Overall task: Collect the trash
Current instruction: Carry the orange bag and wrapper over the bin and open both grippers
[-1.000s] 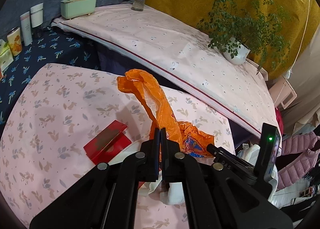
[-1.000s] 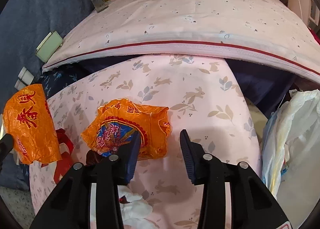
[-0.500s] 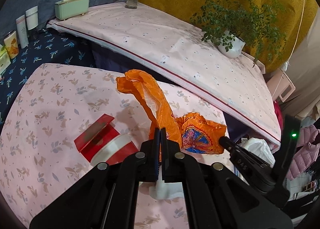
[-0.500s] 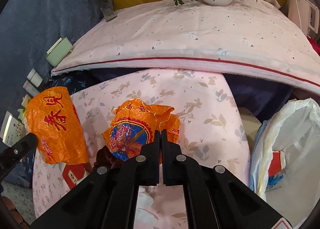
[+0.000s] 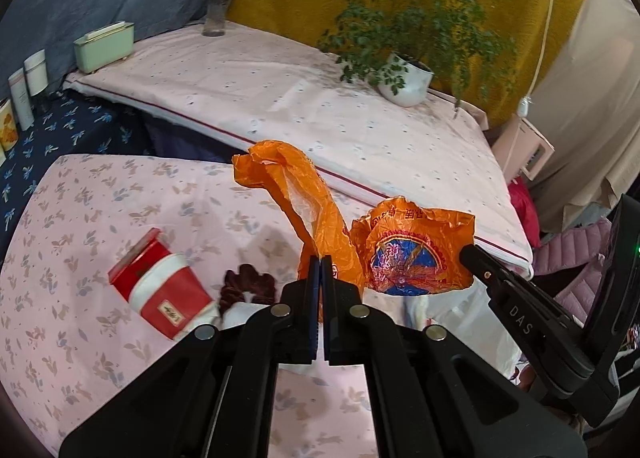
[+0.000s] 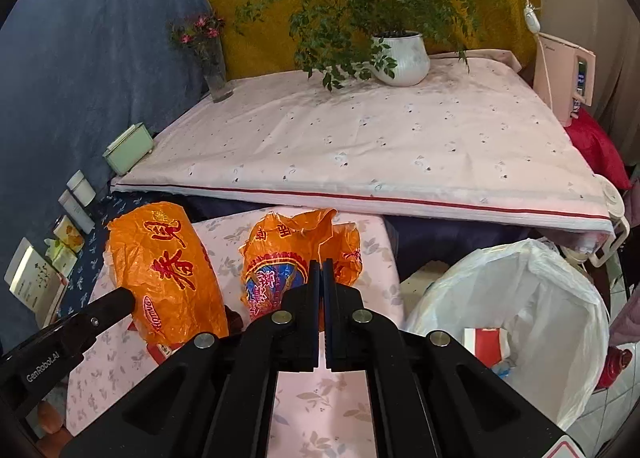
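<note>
My left gripper (image 5: 321,258) is shut on a long orange plastic bag (image 5: 296,194) and holds it up above the floral table (image 5: 80,218). It also shows in the right wrist view (image 6: 168,274). My right gripper (image 6: 322,263) is shut on a second crumpled orange wrapper (image 6: 288,258) with a blue and red print, lifted off the table; it shows in the left wrist view (image 5: 416,250) too. A red paper cup (image 5: 168,294) lies on its side on the table. A white trash bag (image 6: 516,322) stands open at the right, below the table edge.
A dark red scrunchie (image 5: 248,286) and white tissue (image 5: 240,312) lie by the cup. A higher pink-clothed table (image 6: 360,146) behind carries a potted plant (image 6: 400,58), a flower vase (image 6: 214,66) and a green box (image 6: 128,148). Bottles and boxes (image 6: 76,206) stand at the left.
My right gripper closed on the printed wrapper and lifted it off the table. Both grippers rose and pulled back, the left still holding its bag. The cup and scrunchie came into view.
</note>
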Tool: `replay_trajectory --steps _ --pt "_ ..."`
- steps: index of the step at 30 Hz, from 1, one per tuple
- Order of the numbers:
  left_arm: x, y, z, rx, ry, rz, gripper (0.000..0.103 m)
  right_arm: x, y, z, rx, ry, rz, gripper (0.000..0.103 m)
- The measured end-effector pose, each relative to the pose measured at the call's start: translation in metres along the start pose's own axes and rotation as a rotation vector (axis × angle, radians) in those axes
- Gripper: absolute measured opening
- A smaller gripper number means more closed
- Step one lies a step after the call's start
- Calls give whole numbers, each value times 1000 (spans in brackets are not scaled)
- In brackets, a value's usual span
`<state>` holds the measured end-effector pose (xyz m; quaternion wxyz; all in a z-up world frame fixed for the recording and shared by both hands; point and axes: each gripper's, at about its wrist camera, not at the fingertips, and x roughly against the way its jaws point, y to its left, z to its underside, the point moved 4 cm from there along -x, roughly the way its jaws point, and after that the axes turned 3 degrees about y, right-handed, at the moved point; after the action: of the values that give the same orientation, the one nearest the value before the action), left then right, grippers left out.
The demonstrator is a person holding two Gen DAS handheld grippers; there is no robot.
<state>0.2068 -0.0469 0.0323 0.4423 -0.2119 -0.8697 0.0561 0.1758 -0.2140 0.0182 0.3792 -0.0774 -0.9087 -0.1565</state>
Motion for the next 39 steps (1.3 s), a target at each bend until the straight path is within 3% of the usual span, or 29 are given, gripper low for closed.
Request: replay_trajectory --steps 20,34,37,39 --pt "-15 -148 34 -215 58 123 1 74 -157 20 -208 -89 162 2" --pt "-43 -198 56 -276 119 181 1 85 -207 41 -283 -81 210 2" --pt "-51 -201 55 -274 132 177 11 82 -207 42 -281 -71 205 2" --pt "-53 -200 55 -271 129 160 33 79 -204 42 -275 -61 197 5"
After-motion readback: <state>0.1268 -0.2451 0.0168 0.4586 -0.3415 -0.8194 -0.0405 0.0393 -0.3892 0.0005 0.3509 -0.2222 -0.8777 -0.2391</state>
